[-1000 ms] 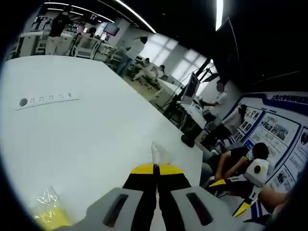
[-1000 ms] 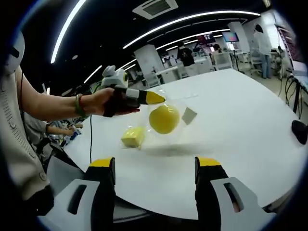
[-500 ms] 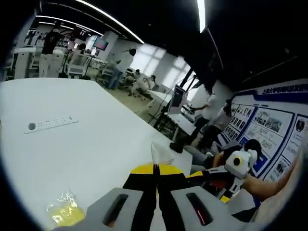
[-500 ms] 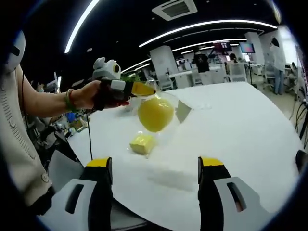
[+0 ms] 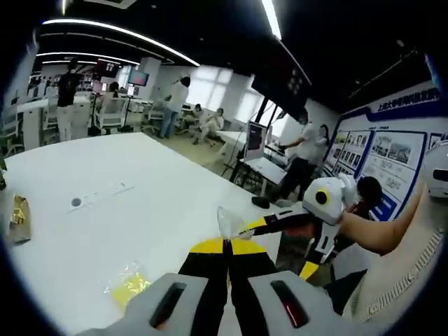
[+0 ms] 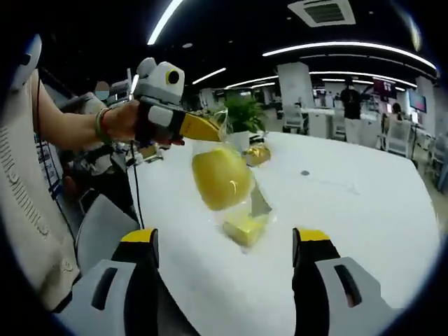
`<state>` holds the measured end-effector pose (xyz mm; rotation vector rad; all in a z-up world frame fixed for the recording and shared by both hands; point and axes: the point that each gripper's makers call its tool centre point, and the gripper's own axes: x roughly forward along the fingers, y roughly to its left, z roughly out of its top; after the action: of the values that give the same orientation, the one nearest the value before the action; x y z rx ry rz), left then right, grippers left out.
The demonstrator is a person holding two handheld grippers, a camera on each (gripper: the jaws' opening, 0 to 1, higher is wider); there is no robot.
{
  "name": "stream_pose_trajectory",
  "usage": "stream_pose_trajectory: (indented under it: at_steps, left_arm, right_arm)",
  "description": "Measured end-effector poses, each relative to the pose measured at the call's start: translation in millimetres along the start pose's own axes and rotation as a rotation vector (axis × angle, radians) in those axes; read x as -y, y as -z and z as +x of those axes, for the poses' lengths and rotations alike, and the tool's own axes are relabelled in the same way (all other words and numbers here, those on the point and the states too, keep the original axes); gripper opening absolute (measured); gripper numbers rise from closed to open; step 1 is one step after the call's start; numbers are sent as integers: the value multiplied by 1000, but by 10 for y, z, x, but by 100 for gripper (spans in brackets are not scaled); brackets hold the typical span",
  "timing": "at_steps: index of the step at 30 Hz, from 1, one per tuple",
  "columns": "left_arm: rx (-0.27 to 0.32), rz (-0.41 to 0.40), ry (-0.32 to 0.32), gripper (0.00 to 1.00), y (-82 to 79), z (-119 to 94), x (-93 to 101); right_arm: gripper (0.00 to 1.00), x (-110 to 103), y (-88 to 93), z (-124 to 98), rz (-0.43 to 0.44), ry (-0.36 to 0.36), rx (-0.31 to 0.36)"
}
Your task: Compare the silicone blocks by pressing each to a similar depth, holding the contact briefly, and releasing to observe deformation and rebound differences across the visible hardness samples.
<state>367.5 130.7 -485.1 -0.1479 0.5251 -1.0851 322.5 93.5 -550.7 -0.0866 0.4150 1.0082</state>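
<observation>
Left gripper [image 5: 225, 241]: jaws pressed together on the top edge of a clear plastic bag [image 5: 227, 222]; I see it come in from the left of the right gripper view [image 6: 210, 131], bag hanging below it.
Right gripper [image 6: 226, 241]: jaws spread wide, nothing between them, pointed at the hanging bag.
Round yellow silicone ball [image 6: 222, 178]: inside the clear plastic bag [image 6: 234, 150], hanging above the white worktop [image 6: 336, 210].
Small yellow silicone block [image 6: 243, 228]: in its own clear wrap, on the worktop right under the ball.
Handling, my guess: ball light, soft, squashy; bag film slick, so it could swing or slip.
Grip spot: I'd press across the ball's widest part, through the film.
Pressing: not started.
</observation>
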Motion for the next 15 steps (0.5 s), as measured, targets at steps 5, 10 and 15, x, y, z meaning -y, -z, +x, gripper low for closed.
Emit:
stream_pose_trajectory:
  at_steps: [5,10,15]
  left_arm:
    - [-3,8,-19,0,91,-142,46]
    - [-17,17,-28,0,162,-208,71]
    - [-24,27,-29,0,186,-227,99]
  right_arm:
    - [72,-163,-112,290,-76,-87,-24]
    - [70,-262,-165,525,-125,-149,-39]
    - [62,-331,-144,684,-158,-203,-70]
